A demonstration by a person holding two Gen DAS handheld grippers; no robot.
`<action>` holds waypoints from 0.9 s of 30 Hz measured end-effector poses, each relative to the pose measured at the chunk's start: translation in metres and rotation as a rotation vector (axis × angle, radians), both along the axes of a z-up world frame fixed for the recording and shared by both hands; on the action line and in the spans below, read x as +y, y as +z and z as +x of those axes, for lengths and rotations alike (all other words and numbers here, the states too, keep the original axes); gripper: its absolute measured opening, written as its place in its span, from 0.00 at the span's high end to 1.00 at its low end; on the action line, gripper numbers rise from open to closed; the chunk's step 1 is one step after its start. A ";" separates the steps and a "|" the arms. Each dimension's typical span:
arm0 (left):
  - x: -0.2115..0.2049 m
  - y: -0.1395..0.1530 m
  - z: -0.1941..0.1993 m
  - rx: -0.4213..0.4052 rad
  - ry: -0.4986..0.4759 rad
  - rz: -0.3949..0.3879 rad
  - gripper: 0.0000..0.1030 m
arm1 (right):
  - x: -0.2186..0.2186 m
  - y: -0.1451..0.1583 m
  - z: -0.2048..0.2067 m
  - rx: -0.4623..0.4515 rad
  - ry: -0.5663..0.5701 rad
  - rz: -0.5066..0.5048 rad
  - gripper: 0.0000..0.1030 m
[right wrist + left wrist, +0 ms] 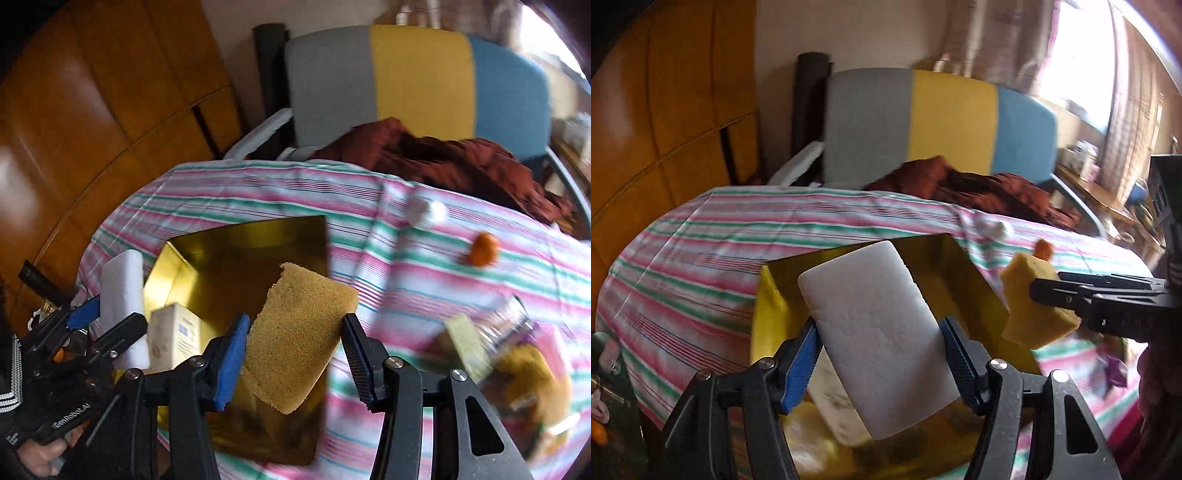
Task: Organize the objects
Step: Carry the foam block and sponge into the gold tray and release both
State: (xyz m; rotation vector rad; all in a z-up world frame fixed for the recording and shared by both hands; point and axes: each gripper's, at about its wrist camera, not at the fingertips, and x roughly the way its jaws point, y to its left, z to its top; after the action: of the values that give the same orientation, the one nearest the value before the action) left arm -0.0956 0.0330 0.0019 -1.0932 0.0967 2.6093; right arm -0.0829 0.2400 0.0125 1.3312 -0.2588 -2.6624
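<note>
Two loads: I have one sponge in each gripper, both hanging over the gold box (236,258), which I read as the place for the loose things.
Left gripper (879,354): clenched on the white sponge (875,332), blue pads pressing its two long edges; the block tilts up and leans toward the far left.
Right gripper (291,354): the yellow sponge (295,332) sits between its fingers, the left pad against it, the right finger at its upper corner; I take it as gripped, and the left wrist view shows the sponge pinched at mid-body.
Why held so: gripping each sponge across its narrow width leaves the free end forward, so I judge it can be let down into the box flat.
Box: open top, on the striped cloth (424,295) at the near left of the table; a cream carton (177,332) already stands inside by the near-left wall.
Hand pose: left gripper comes in from the near left, right gripper from the right, both level and pointed across the box, close but apart.
Still loose: an orange ball (484,249) and a white lump (424,214) on the far right cloth; blurred items at the near right, which I cannot name.
</note>
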 end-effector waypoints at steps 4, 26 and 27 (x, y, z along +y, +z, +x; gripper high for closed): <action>-0.022 -0.010 -0.032 -0.048 0.015 0.045 0.34 | -0.031 -0.005 -0.032 -0.011 0.040 -0.035 0.43; -0.056 -0.029 -0.029 -0.045 0.141 -0.001 0.14 | -0.055 -0.011 0.012 0.043 0.027 0.013 0.05; -0.056 -0.024 -0.024 -0.031 0.145 0.001 0.14 | -0.056 -0.009 0.016 0.053 0.027 0.019 0.05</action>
State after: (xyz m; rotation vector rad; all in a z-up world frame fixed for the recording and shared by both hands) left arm -0.1191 -0.0229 -0.0217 -1.1815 0.0099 2.7173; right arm -0.0672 0.1843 0.0032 1.2582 -0.2080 -2.6802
